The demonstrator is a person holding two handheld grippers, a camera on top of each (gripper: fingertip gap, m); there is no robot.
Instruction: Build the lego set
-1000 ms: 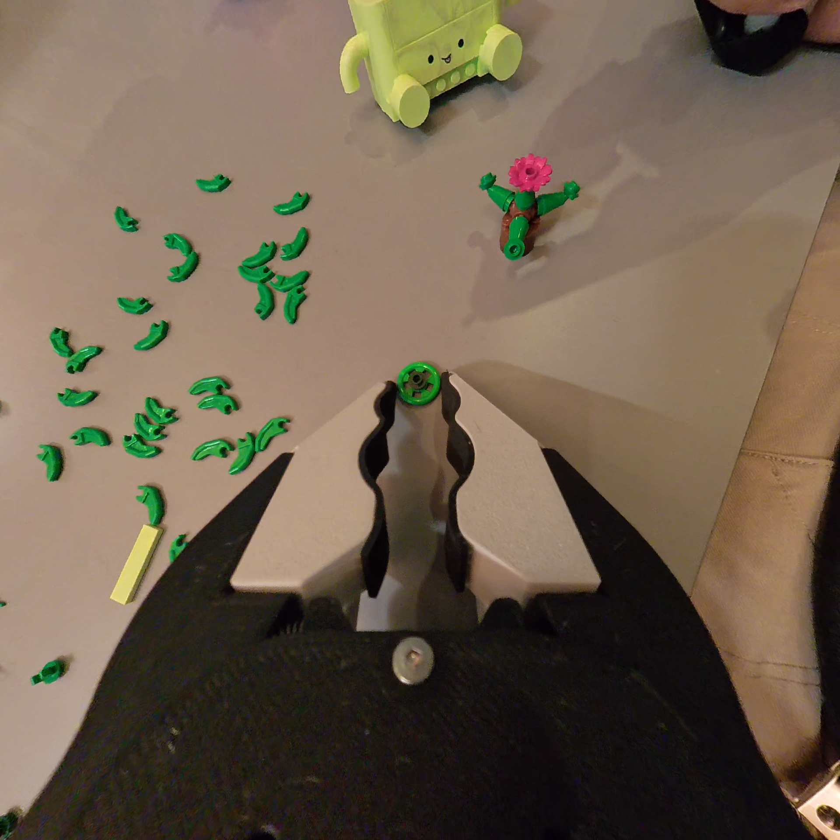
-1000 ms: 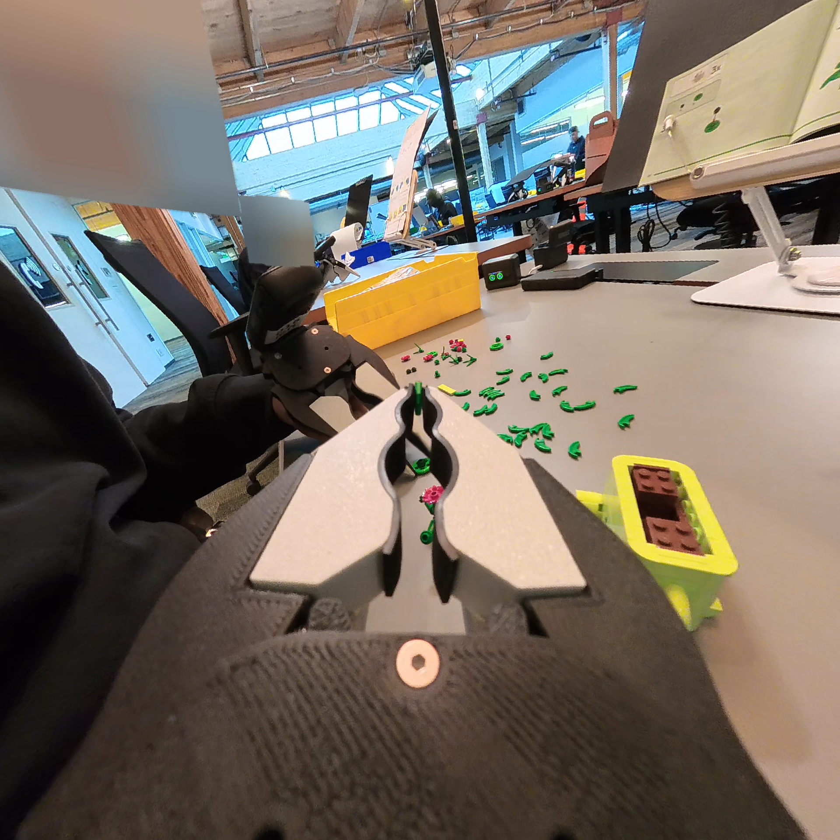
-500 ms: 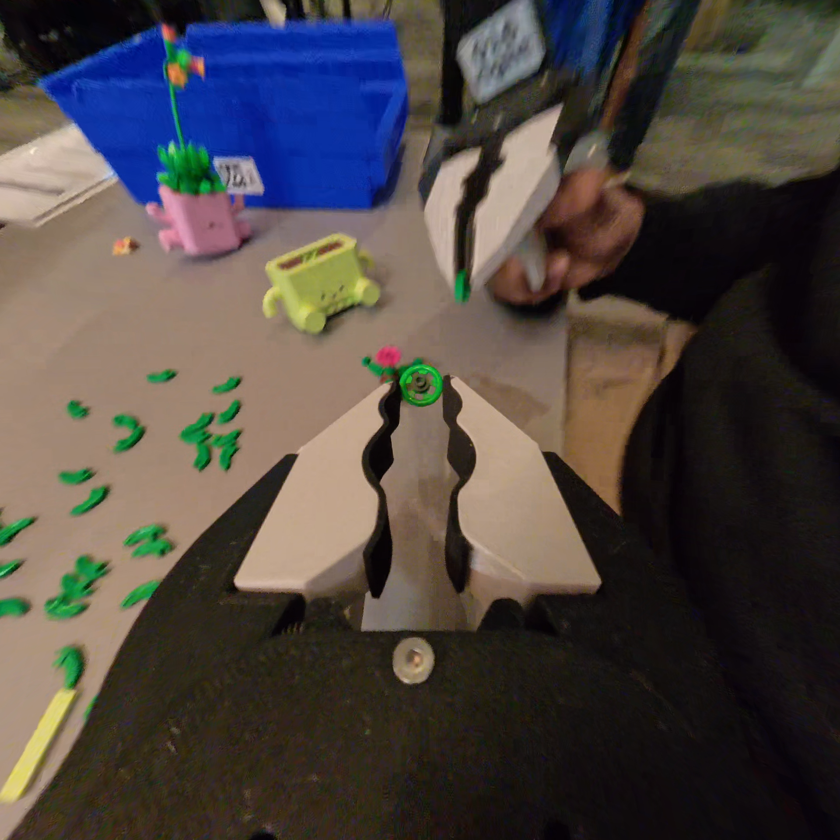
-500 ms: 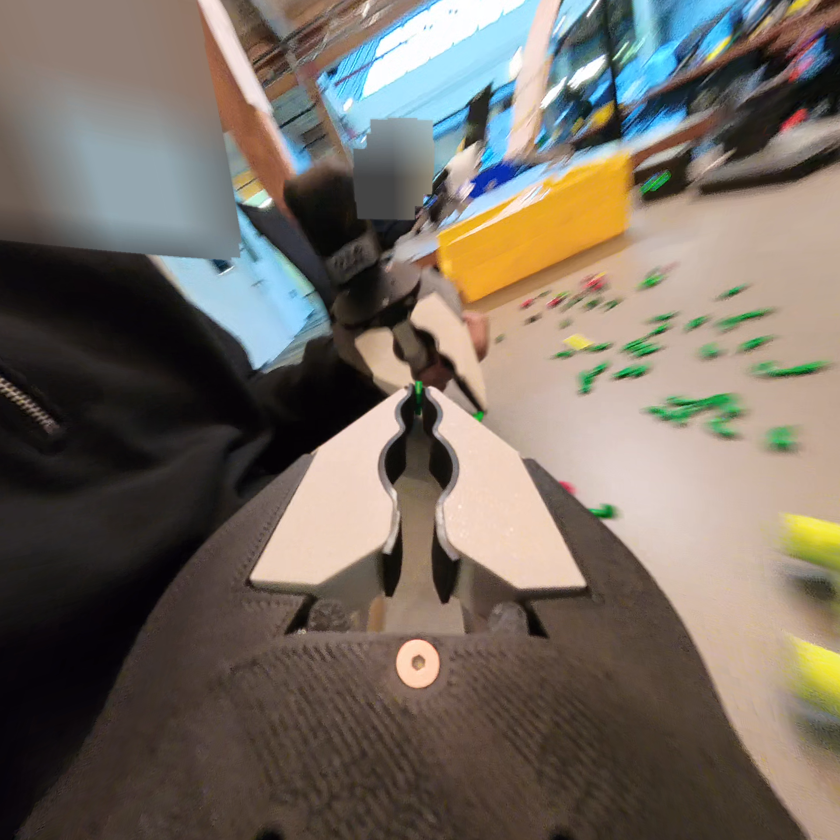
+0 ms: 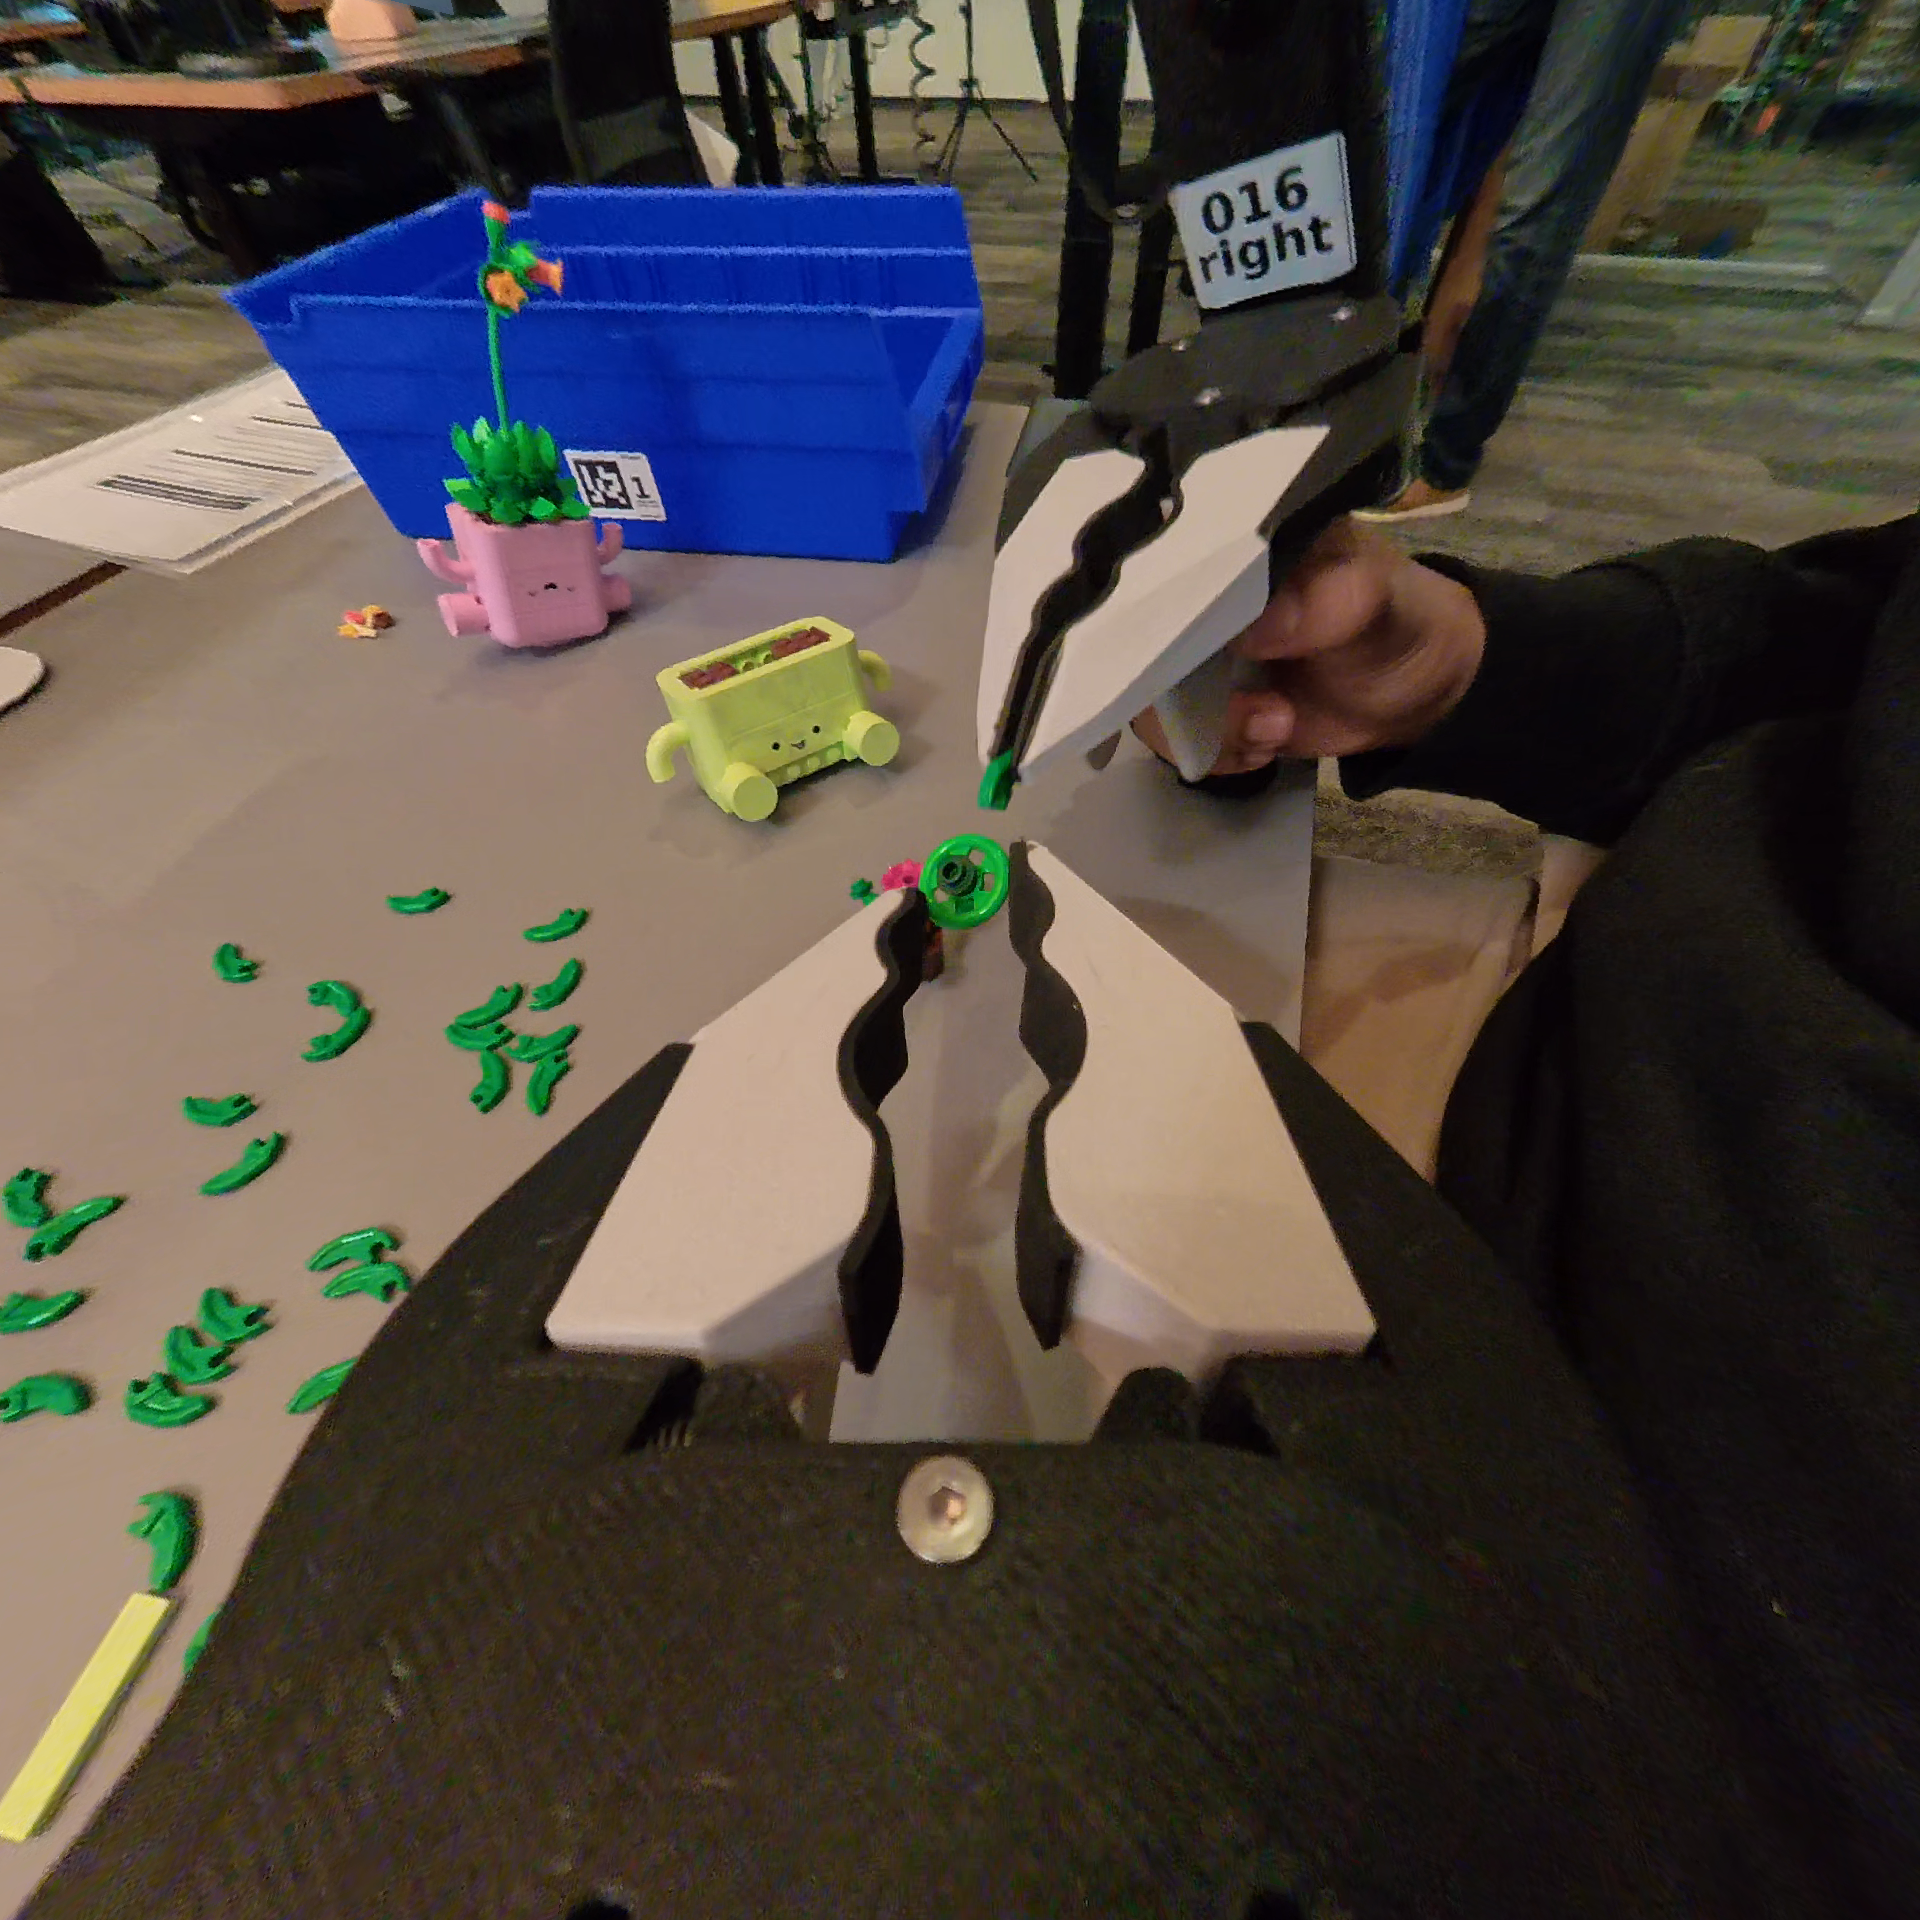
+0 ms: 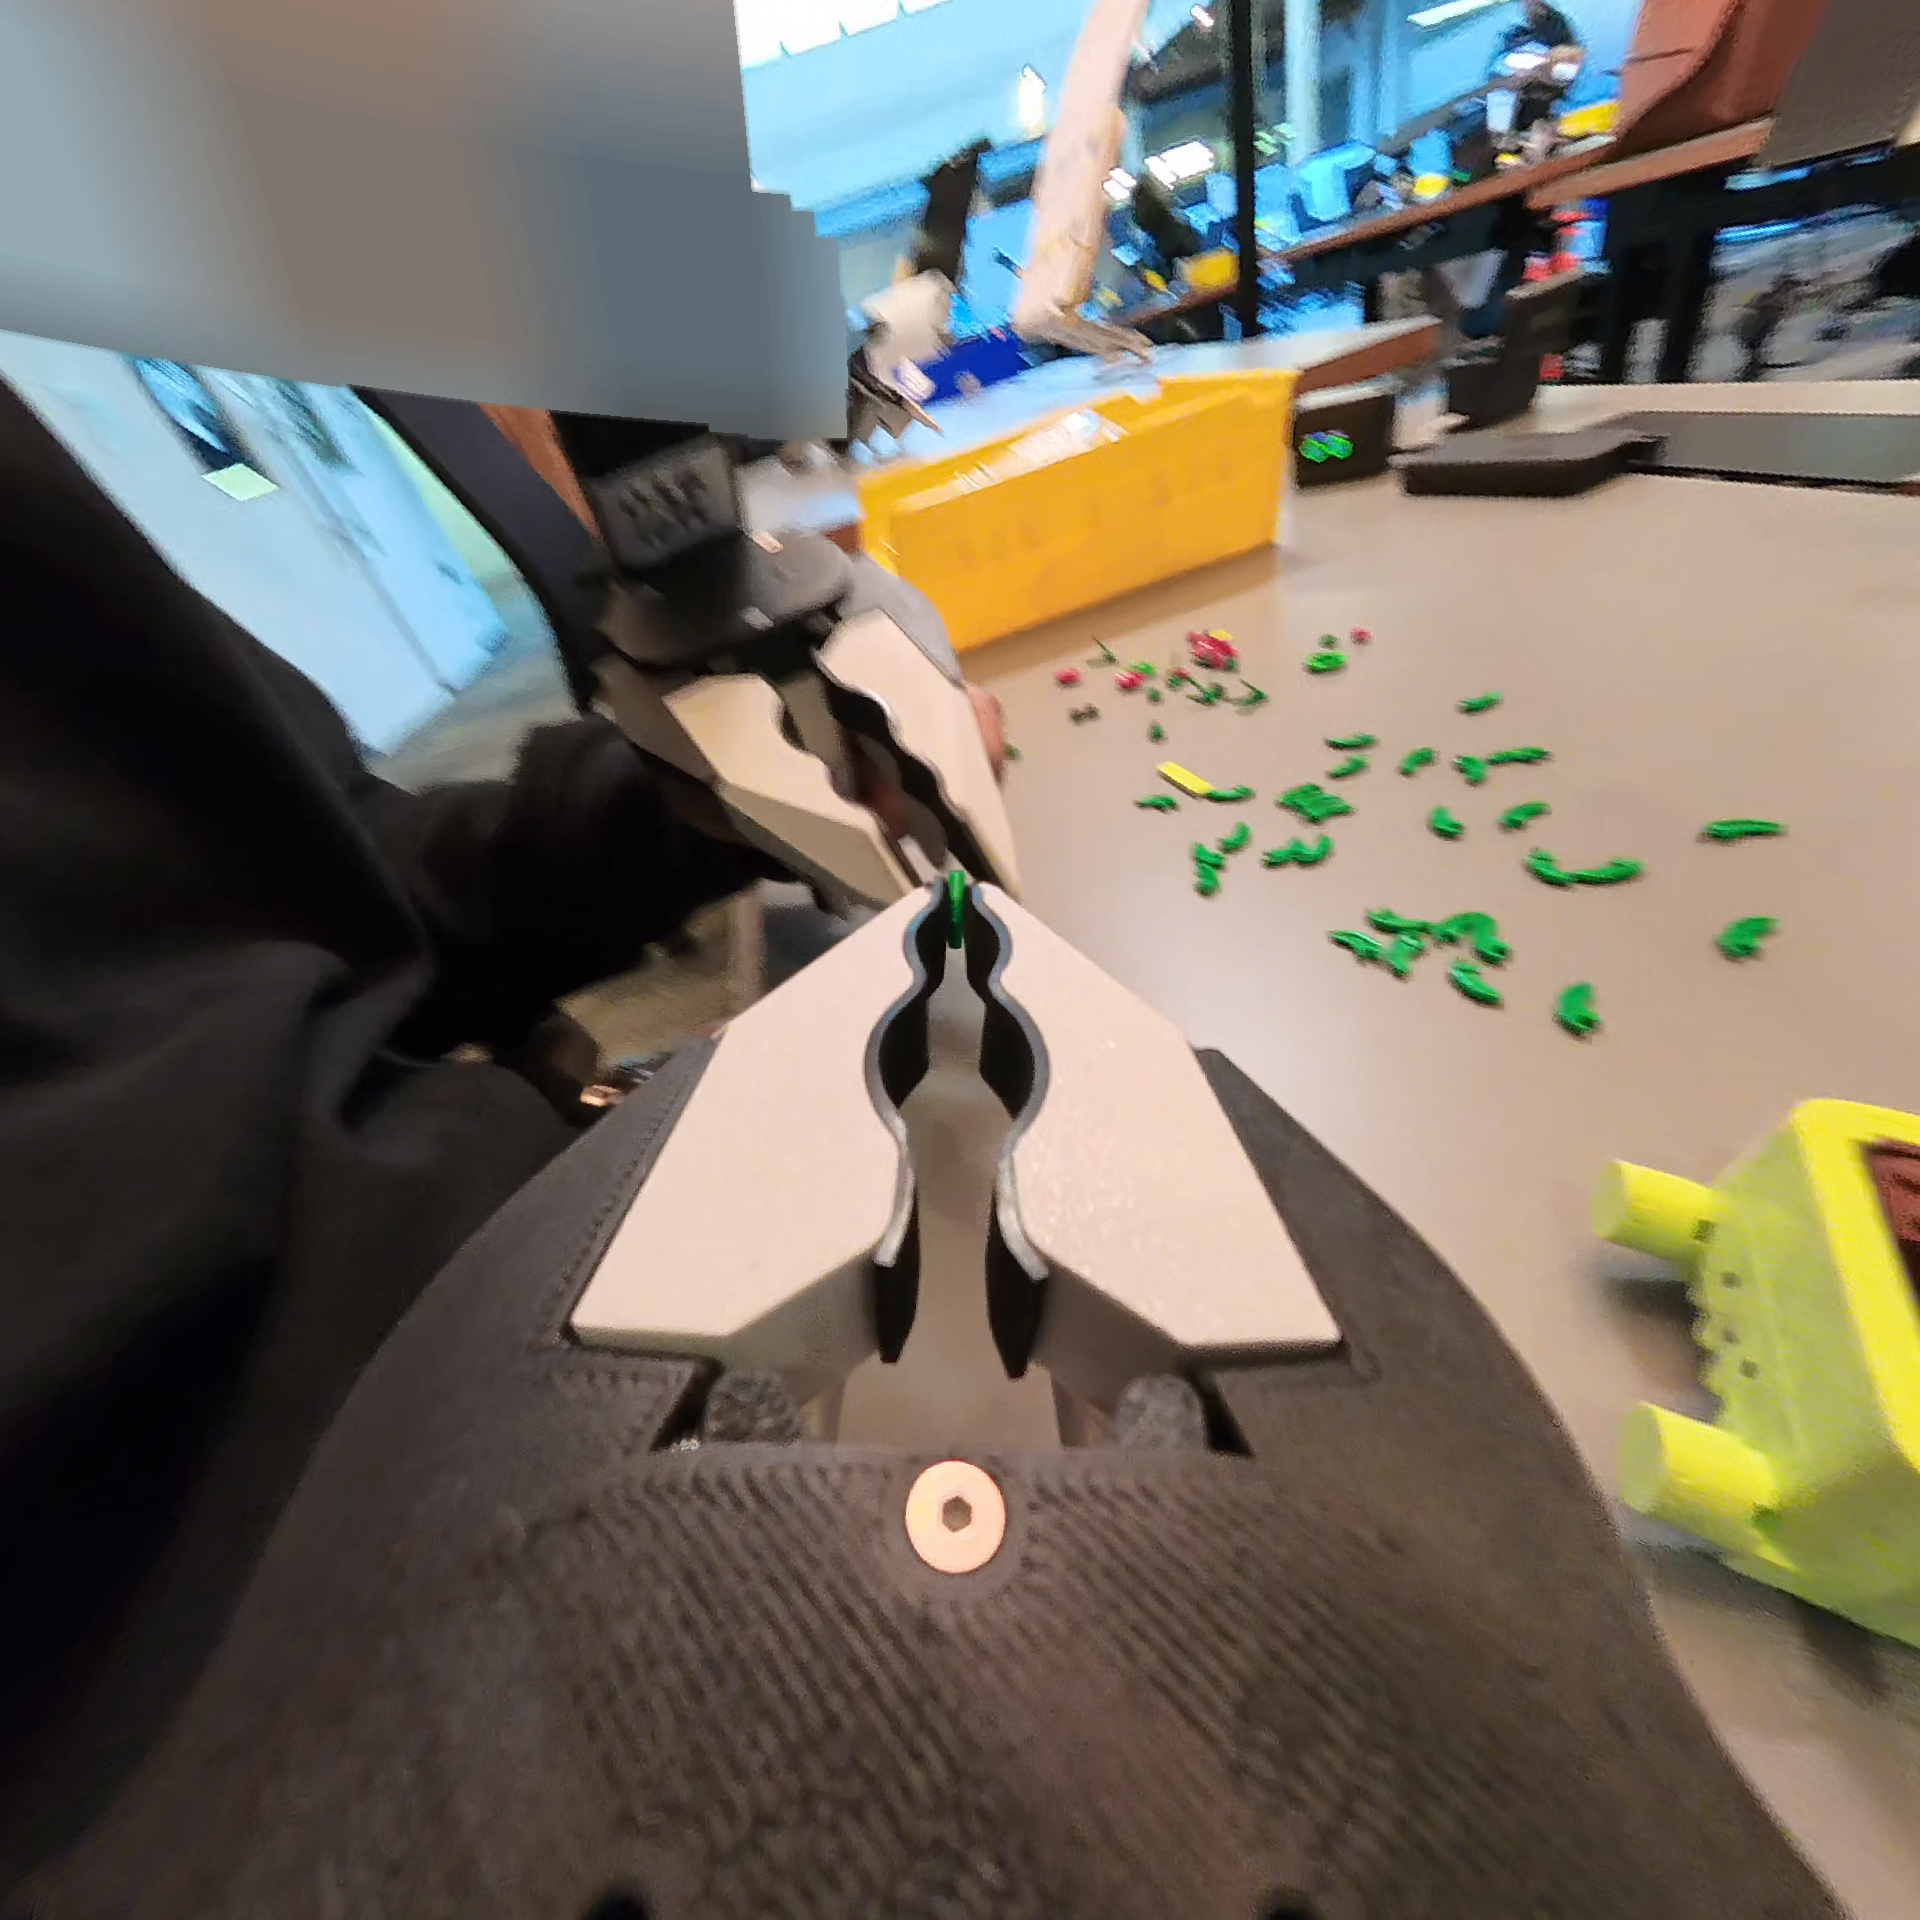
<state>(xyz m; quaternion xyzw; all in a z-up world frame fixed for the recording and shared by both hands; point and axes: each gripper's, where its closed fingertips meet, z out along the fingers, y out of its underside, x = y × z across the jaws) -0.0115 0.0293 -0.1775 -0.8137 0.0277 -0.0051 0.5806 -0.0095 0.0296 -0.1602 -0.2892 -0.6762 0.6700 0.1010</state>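
Note:
My left gripper (image 5: 966, 883) is shut on a small green ring piece (image 5: 964, 883) held at its fingertips above the table. My right gripper (image 6: 956, 904) is shut on a small green leaf piece (image 6: 955, 902). In the left wrist view the right gripper (image 5: 1000, 781) hangs tip-down just above the ring, its leaf piece (image 5: 995, 781) a short gap from it. In the right wrist view the left gripper (image 6: 951, 857) meets my fingertips. A small plant with a pink flower (image 5: 900, 875) stands on the table, partly hidden behind my left fingers. A lime pot (image 5: 774, 717) with a face sits beyond.
Several loose green leaf pieces (image 5: 509, 1029) lie scattered on the grey table (image 5: 260, 790) at left. A pink pot with a plant (image 5: 525, 561) and a blue bin (image 5: 665, 353) stand at the back. A yellow bin (image 6: 1081, 509) is far in the right wrist view. The table edge runs at right.
Both grippers lifted and tilted toward each other. The right gripper with its leaf piece came down close to the ring in my left gripper. Both grips stayed shut.

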